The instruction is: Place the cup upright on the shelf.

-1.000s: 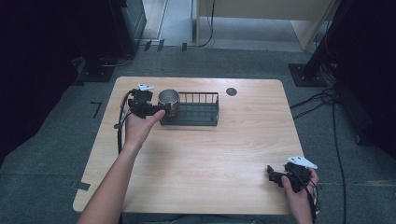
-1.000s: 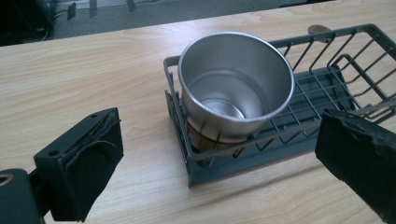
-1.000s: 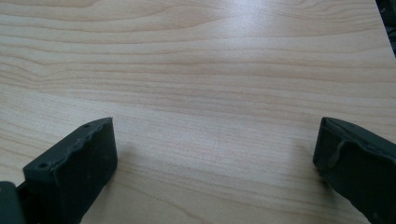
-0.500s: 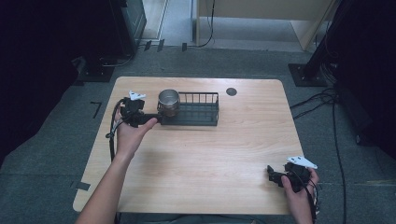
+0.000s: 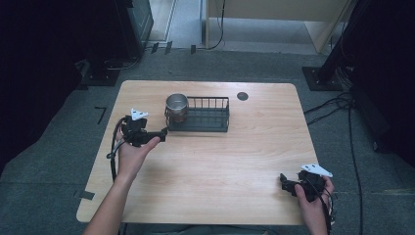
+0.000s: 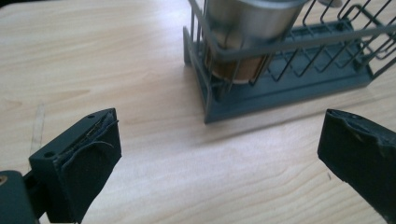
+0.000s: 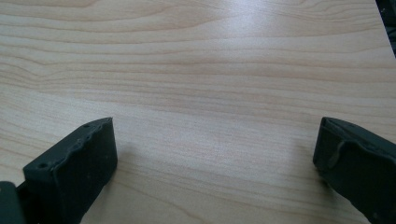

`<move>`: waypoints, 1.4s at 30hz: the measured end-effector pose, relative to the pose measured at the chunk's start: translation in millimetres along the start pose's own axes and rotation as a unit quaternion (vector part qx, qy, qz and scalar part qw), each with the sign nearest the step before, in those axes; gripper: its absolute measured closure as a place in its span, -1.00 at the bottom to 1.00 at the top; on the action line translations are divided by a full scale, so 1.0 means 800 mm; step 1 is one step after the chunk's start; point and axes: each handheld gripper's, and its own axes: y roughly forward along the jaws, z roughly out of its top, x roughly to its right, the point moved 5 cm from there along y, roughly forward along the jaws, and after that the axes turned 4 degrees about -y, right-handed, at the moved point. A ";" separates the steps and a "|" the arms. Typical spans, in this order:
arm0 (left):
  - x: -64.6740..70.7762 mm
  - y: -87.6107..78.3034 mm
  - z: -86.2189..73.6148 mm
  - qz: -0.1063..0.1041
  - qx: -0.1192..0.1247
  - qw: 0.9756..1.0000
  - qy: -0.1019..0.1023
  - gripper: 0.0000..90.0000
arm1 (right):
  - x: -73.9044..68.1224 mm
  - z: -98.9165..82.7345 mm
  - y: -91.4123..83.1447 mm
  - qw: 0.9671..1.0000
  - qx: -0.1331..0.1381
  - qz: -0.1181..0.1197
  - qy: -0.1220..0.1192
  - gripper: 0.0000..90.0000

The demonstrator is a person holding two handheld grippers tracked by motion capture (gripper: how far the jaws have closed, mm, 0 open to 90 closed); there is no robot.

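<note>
High view: we see the steel cup point(image 5: 176, 105) standing in the left end of the wire rack point(image 5: 205, 116). Left gripper point(image 5: 159, 133) gapes wide just beside it, right gripper point(image 5: 285, 182) likewise wide, empty. Placement looks done; next, we judge, withdrawal.

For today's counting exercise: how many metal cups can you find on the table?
1. The metal cup stands upright in the left end of the wire rack; nothing seems hidden behind it.
</note>
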 end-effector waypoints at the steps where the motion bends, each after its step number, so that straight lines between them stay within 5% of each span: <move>1: -0.001 0.000 -0.004 0.003 0.000 1.000 -0.001 -1.00 | 0.000 0.000 0.000 1.000 0.000 0.000 0.000 -1.00; 27: -0.050 -0.002 -0.124 0.048 -0.027 0.998 -0.029 -1.00 | 0.000 0.000 0.000 1.000 0.000 0.000 -0.001 -1.00; 42: -0.067 -0.020 -0.173 0.083 -0.048 0.995 -0.007 -1.00 | 0.000 0.000 0.000 1.000 -0.001 0.000 0.000 -1.00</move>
